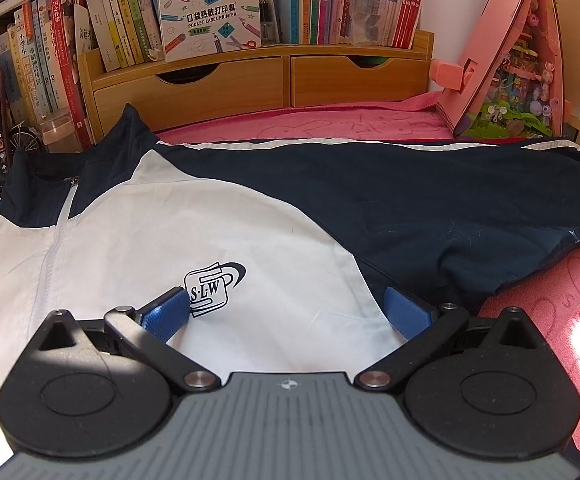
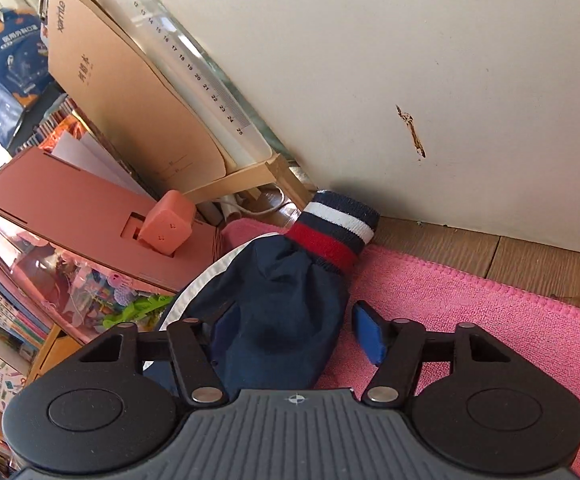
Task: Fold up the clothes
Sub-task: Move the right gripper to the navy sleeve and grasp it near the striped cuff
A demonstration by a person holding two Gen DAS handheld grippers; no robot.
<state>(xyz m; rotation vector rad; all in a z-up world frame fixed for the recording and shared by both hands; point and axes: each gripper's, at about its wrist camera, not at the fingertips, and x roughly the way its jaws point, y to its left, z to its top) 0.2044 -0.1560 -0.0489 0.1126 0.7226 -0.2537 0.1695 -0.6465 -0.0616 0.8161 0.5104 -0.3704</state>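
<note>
Your left tongs [image 1: 286, 312] hover apart over the jacket [image 1: 178, 240] on the pink towel [image 1: 549, 280]. Your right tongs [image 2: 293, 332] straddle its sleeve [image 2: 282, 300], blue pads [image 2: 367, 336] not pressing it.

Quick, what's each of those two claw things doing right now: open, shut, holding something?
Left gripper: open, over the white chest of the jacket, holding nothing.
Right gripper: part open around the navy sleeve near the striped cuff; right pad not touching it.
</note>
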